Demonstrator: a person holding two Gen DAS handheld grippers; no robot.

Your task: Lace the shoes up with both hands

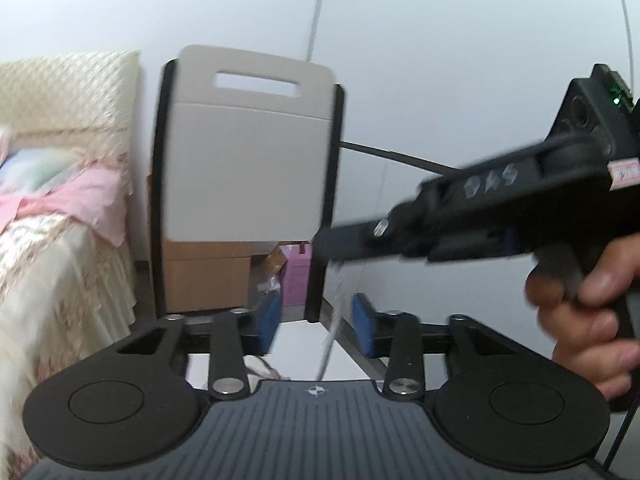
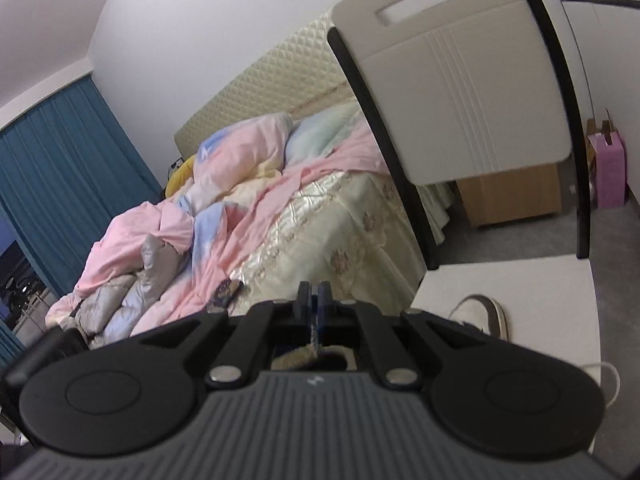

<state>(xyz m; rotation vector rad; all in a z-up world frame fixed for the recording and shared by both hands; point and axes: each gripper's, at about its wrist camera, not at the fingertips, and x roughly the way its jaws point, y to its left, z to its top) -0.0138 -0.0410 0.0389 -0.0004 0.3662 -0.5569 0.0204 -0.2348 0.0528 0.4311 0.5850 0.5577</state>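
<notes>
Looking along the left gripper (image 1: 316,322), its blue pads (image 1: 362,330) stand apart with a blurred white lace (image 1: 330,332) running up between them — the pads do not press on it. That lace rises to the tip of the right gripper (image 1: 320,244), held in a hand (image 1: 588,320) at right; a small label on its body is too blurred to read. In the right wrist view the right gripper (image 2: 314,312) is clenched, a thin bit of lace (image 2: 314,334) pinched between its pads. A white shoe (image 2: 486,314) with a grey heel rests on the white table (image 2: 540,292) — mostly hidden behind the gripper. Beyond stand a chair (image 2: 460,92), a bed (image 2: 320,208) and a pink box (image 2: 610,172).
</notes>
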